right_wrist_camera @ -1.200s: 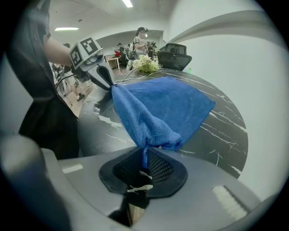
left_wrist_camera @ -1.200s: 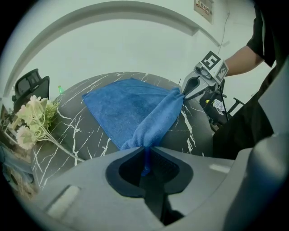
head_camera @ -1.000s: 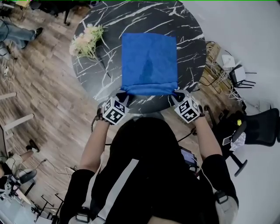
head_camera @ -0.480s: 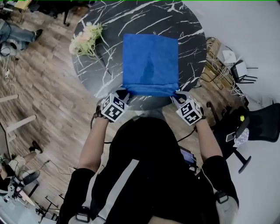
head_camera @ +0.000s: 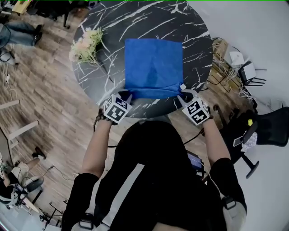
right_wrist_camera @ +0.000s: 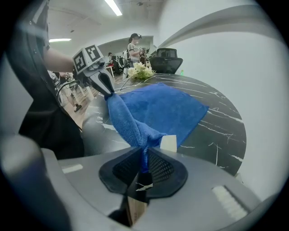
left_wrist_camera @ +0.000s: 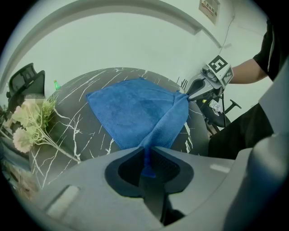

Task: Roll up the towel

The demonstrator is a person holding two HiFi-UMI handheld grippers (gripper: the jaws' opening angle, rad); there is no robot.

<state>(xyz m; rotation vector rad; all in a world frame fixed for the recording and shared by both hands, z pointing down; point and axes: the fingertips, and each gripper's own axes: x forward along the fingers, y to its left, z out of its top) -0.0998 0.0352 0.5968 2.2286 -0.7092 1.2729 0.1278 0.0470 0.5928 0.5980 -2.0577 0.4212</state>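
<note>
On the round black marble-veined table point(head_camera: 194, 27), the left gripper point(head_camera: 128, 95) and right gripper point(head_camera: 182, 94) each pinch tight on a near corner of the flat blue cloth towel point(head_camera: 153, 63), seemingly starting the roll; next, both should curl that edge forward evenly.

No words or numbers can be read. A small wall sign point(left_wrist_camera: 209, 7) carries reddish print too small to make out. The left cube point(head_camera: 117, 108) and right cube point(head_camera: 197, 111) bear only black-and-white square patterns. The white tag point(right_wrist_camera: 168, 143) on the towel point(right_wrist_camera: 162, 106) looks blank.
</note>
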